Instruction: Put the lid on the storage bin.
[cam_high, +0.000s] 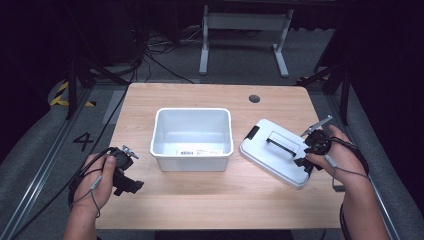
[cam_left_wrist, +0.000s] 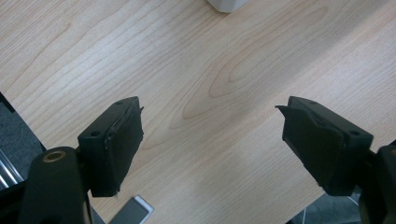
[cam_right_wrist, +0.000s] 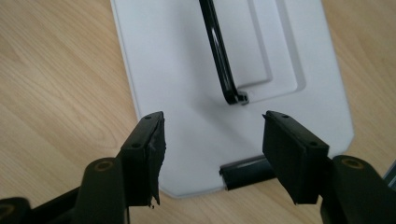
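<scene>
Table (cam_high: 210, 195): one light wood top, sitting on grey floor, with one dark round hole (cam_high: 254, 98) near its far right edge. A white-legged frame (cam_high: 245, 40) is standing on the floor well beyond it, with dark cables lying on the floor at far left.

Bin (cam_high: 192, 139): one white rectangular tub, sitting open near table centre, nothing showing inside, with a barcode label on its near wall. One corner of it is poking in at the top of the left gripper view (cam_left_wrist: 227, 4).

Lid (cam_high: 277, 151): one white lid, lying flat on the table just right of the bin, apart from it and turned at an angle. It is carrying one black handle (cam_high: 280, 141) across the top and black latches, one on the end facing the bin (cam_high: 253, 132) and one on the end by the right tool. In the right gripper view the lid (cam_right_wrist: 187, 70) is lying right under the jaws, handle (cam_right_wrist: 219, 56) running away from the camera, near latch (cam_right_wrist: 245, 171) sitting between the jaws.

Right tool (cam_high: 309, 150): held in the right hand (cam_high: 342, 155), hanging over the lid's right end. Released, jaws spread wide (cam_right_wrist: 212, 158), gripping nothing.

Left tool (cam_high: 127, 182): held in the left hand (cam_high: 97, 177) at the near left of the table, well clear of the bin. Released too, jaws wide apart (cam_left_wrist: 210, 144) over bare wood.

Nothing is sitting between either tool and the bin or lid.
</scene>
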